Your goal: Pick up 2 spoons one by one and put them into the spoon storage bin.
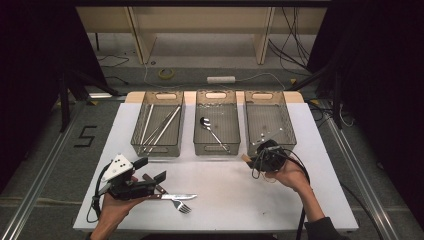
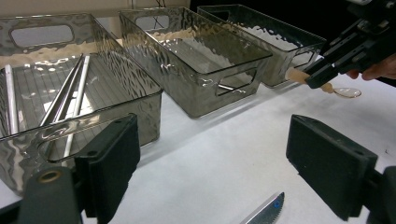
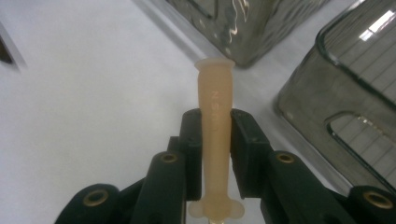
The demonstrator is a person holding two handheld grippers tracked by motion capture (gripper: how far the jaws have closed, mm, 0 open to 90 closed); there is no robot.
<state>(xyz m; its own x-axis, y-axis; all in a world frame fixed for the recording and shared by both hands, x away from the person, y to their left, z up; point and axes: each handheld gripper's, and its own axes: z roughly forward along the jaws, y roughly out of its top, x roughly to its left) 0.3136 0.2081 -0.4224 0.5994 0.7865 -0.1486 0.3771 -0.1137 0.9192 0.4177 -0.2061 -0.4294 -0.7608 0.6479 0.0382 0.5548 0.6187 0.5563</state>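
My right gripper hovers just in front of the right-hand bin, shut on a small spoon's beige handle. In the left gripper view that spoon shows a clear bowl sticking out past the right gripper. The handle stands upright between the right gripper's pads. My left gripper is held at the front left of the table. It is open with nothing between its jaws. Just below and to its right lie a knife and a fork.
Three clear grey bins stand in a row at the back of the white table. The left bin holds several long metal sticks. A metal spoon lies in the middle bin. The knife's tip lies under the left gripper.
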